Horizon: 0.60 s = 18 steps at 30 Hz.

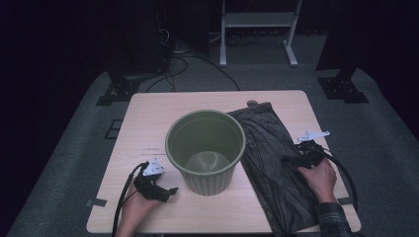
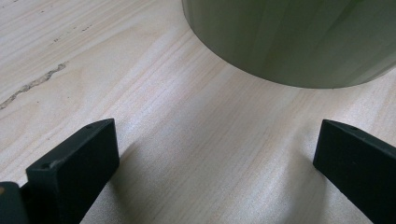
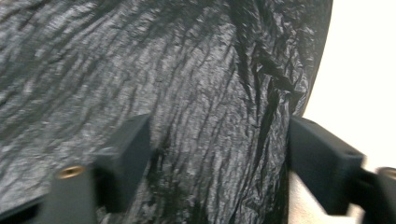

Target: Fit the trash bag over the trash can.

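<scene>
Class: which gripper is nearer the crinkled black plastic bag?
Right. The right gripper sits over the crinkled black plastic bag; the left gripper lies beyond the green bin.

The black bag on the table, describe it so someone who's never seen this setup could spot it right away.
On the light wooden table, look right of the green bin standing in the middle. The black plastic bag lies flat there, reaching from the far edge to the near one, under the right gripper. It is the only dark, wrinkled, shiny sheet.

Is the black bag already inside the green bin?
No: in the high view the black bag lies flat on the table beside the green bin, whose inside looks bare.
</scene>
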{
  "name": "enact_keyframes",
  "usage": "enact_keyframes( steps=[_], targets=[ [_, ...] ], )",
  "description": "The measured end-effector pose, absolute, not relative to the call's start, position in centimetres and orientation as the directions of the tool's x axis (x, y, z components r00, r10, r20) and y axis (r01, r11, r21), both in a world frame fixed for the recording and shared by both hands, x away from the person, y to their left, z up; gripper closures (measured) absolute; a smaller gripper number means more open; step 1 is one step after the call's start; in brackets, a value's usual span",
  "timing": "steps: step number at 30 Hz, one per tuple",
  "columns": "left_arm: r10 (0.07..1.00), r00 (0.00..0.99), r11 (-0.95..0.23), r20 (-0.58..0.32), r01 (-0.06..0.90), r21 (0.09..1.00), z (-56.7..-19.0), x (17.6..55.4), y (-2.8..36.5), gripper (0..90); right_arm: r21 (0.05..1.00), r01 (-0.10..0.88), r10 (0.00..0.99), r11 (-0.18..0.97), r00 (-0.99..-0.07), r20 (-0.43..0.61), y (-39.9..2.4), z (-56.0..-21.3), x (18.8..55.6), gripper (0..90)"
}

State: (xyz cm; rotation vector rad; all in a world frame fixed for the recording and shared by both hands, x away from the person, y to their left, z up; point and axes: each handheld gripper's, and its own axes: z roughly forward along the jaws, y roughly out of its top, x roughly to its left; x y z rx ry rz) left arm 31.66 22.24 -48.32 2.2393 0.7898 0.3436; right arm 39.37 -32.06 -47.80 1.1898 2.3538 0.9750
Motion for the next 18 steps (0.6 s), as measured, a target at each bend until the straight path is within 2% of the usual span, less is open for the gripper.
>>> enact_keyframes(
  steps=[1, 2, 3, 4, 5, 8, 10, 18],
  targets=[
    [0.63, 0.776, -0.549, 0.01, 0.436, 0.713, -48.3, 31.7, 22.2, 0.0, 0.709, 0.568, 0.794, 0.419, -0.607, 0.017, -32.0, -47.7, 39.2, 46.2],
    [0.63, 0.776, -0.549, 0.01, 0.436, 0.713, -48.3, 31.7, 22.2, 0.0, 0.709, 0.568, 0.794, 0.419, -0.607, 0.017, -32.0, -47.7, 39.2, 46.2],
    [0.63, 0.777, -0.55, 0.011, 0.436, 0.713, -48.3, 31.7, 22.2, 0.0, 0.713, 0.561, 0.788, 0.42, -0.616, 0.021, -31.9, -47.7, 39.0, 59.9],
    [0.63, 0.777, -0.55, 0.01, 0.436, 0.713, -48.3, 31.7, 22.2, 0.0, 0.713, 0.561, 0.788, 0.42, -0.616, 0.021, -31.9, -47.7, 39.0, 59.9],
    [0.63, 0.777, -0.55, 0.011, 0.436, 0.712, -48.3, 31.7, 22.2, 0.0, 0.717, 0.557, 0.782, 0.42, -0.622, 0.026, -31.9, -47.7, 38.8, 68.8],
    [0.629, 0.777, -0.55, 0.01, 0.436, 0.712, -48.3, 31.7, 22.2, 0.0, 0.719, 0.55, 0.768, 0.425, -0.639, 0.035, -31.9, -47.7, 38.5, 83.7],
    [0.629, 0.777, -0.55, 0.01, 0.436, 0.712, -48.3, 31.7, 22.2, 0.0, 0.715, 0.545, 0.759, 0.438, -0.651, 0.031, -31.7, -47.6, 38.3, 86.9],
    [0.63, 0.777, -0.55, 0.011, 0.437, 0.712, -48.3, 31.6, 22.2, 0.0, 0.705, 0.538, 0.725, 0.462, -0.687, 0.05, -31.1, -47.5, 37.3, 88.1]
  ],
)
